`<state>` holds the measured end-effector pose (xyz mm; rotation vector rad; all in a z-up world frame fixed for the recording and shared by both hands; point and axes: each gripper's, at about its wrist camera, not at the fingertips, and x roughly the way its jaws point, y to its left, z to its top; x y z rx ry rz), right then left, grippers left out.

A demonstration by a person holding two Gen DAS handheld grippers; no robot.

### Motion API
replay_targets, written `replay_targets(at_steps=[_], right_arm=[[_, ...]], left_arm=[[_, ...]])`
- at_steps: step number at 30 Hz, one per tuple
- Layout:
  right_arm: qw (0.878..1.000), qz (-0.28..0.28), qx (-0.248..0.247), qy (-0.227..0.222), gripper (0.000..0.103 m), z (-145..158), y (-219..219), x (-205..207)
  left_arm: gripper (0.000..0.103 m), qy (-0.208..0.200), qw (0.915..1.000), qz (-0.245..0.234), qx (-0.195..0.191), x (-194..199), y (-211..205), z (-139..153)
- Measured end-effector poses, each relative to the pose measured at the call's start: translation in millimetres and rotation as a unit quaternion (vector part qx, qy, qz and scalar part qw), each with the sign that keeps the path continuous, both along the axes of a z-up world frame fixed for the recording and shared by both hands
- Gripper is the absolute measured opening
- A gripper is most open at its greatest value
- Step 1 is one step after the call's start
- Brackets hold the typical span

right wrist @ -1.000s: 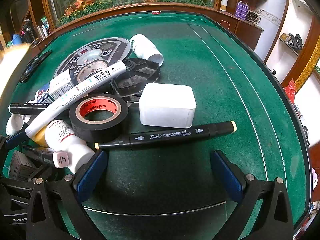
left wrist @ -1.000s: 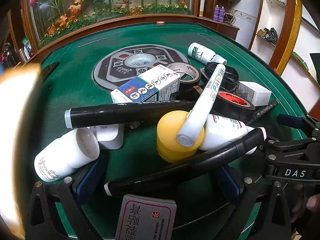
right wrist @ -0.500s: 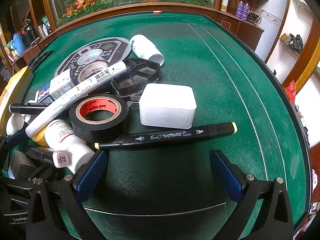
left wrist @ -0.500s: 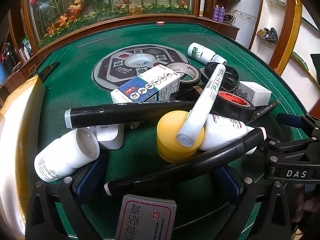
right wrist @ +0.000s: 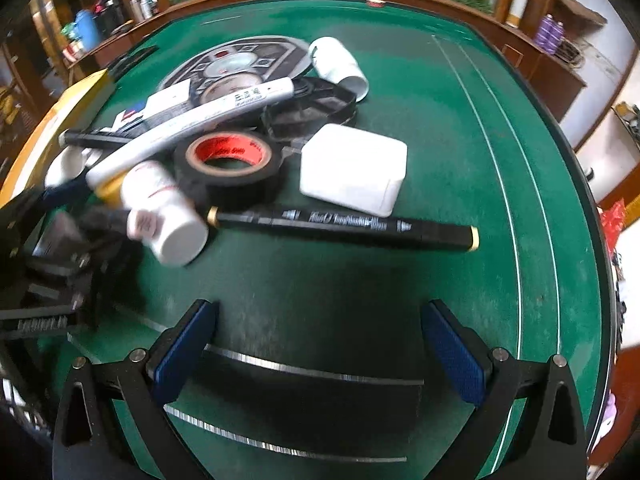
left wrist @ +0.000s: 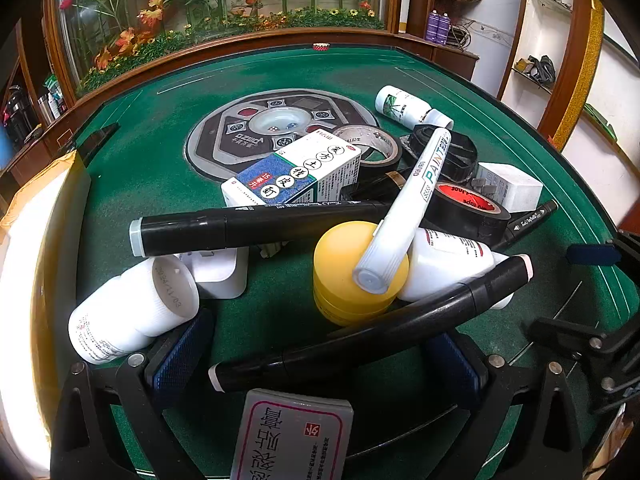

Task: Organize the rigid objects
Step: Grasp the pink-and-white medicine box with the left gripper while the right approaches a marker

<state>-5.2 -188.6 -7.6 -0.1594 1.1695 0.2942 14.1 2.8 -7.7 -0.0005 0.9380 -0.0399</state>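
Observation:
A pile of objects lies on the green table. In the left wrist view my left gripper (left wrist: 316,354) is open, with a black marker (left wrist: 372,324) lying across between its fingers. Beyond it are a yellow-capped bottle (left wrist: 356,276), a white paint pen (left wrist: 408,208), another black marker (left wrist: 256,226), a white pill bottle (left wrist: 128,316) and a medicine box (left wrist: 296,172). In the right wrist view my right gripper (right wrist: 320,344) is open and empty above bare felt. Ahead of it lie a black marker (right wrist: 344,224), a white box (right wrist: 354,168) and black tape (right wrist: 228,164).
A cardboard box (left wrist: 36,264) stands at the left table edge. A card pack (left wrist: 292,436) sits under my left gripper. The table's round centre panel (left wrist: 276,128), a white bottle (left wrist: 408,108) and a black tray (right wrist: 312,108) lie farther back. Bare felt (right wrist: 460,120) spreads to the right.
The cardboard box has come to rest at the table's left edge. My right gripper has lifted and swung to the left, so its view now looks down more. The left gripper has not moved.

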Motion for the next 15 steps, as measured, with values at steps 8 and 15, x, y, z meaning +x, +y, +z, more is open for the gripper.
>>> replay_targets(at_steps=[8, 15], right_arm=[[0.998, 0.045, 0.048, 0.005, 0.088, 11.7, -21.3, -5.6], [0.993, 0.094, 0.069, -0.002, 0.088, 29.8, -46.7, 17.1]], left_arm=[[0.103, 0.008, 0.9999, -0.007, 0.001, -3.8, 0.3, 1.6], [0.101, 0.033, 0.9989, -0.019, -0.027, -42.3, 6.5, 18.2]])
